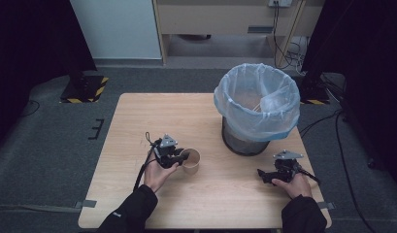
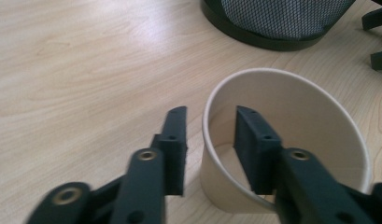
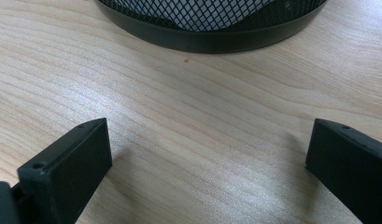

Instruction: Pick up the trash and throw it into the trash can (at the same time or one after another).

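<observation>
A tan paper cup [image 1: 191, 161] stands upright and empty on the wooden table [image 1: 162, 116], left of the middle near the front. My left gripper [image 1: 182, 156] is at the cup's left side. In the left gripper view the cup [image 2: 319, 116] has its near wall between the jaws of my left gripper [image 2: 209, 112]: one jaw is outside, the other inside. A small gap shows on both sides of the wall. My right gripper [image 1: 260, 175] rests low at the front right, and in its own view the right gripper [image 3: 209, 123] is wide open over bare wood.
A black mesh waste bin [image 1: 256, 109] lined with a pale blue bag stands at the table's right rear, with some scraps inside. Its base [image 3: 212, 23] is just ahead of the right gripper. The bin's base [image 2: 277, 23] lies beyond the cup.
</observation>
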Motion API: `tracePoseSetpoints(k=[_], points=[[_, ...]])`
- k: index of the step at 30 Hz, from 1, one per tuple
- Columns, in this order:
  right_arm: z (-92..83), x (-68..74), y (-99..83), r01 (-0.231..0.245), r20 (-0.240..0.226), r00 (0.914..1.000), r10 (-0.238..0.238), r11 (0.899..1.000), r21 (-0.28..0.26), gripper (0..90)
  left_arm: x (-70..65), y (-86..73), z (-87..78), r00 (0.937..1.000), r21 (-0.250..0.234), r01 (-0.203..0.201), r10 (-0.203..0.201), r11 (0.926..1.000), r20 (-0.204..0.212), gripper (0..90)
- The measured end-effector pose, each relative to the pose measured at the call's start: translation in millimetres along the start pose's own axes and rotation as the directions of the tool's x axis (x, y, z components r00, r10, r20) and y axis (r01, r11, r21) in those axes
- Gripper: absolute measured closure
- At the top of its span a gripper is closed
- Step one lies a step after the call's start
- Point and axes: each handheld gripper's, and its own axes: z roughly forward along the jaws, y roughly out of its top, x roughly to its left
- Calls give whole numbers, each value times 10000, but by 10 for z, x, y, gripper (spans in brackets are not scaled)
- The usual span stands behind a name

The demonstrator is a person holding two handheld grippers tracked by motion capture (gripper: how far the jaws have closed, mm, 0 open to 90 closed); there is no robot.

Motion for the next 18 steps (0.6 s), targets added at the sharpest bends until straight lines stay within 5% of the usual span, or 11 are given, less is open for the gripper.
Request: tracePoseSetpoints(k=[8,18], points=[[0,0,0,-1,-3,10000,1,10000,2,5,-7,11,-27,10000,69,39,-39,10000,-9,802],[0,0,0,-3,-3,10000,3,10000,2,5,-10,121,-203,9995,-659,250,-238,9975,188,810]])
